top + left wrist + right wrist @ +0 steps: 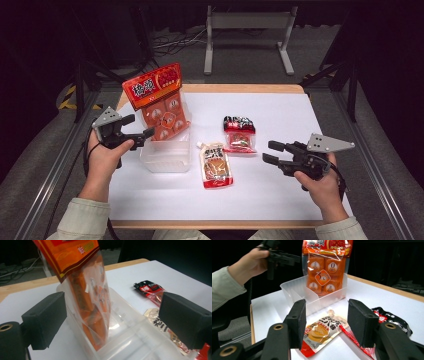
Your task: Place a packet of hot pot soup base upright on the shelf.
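Though released, orange packet point(161, 102) beside hand-held gripper point(140, 127)

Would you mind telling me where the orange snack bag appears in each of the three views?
High view: the orange bag stands upright in the clear bin, left of centre.
Left gripper view: top centre, leaning in the bin's near end, between the open jaws.
Right gripper view: top centre, standing in the bin's far end.
Shared landmark: the spouted pouch lying beside the bin.
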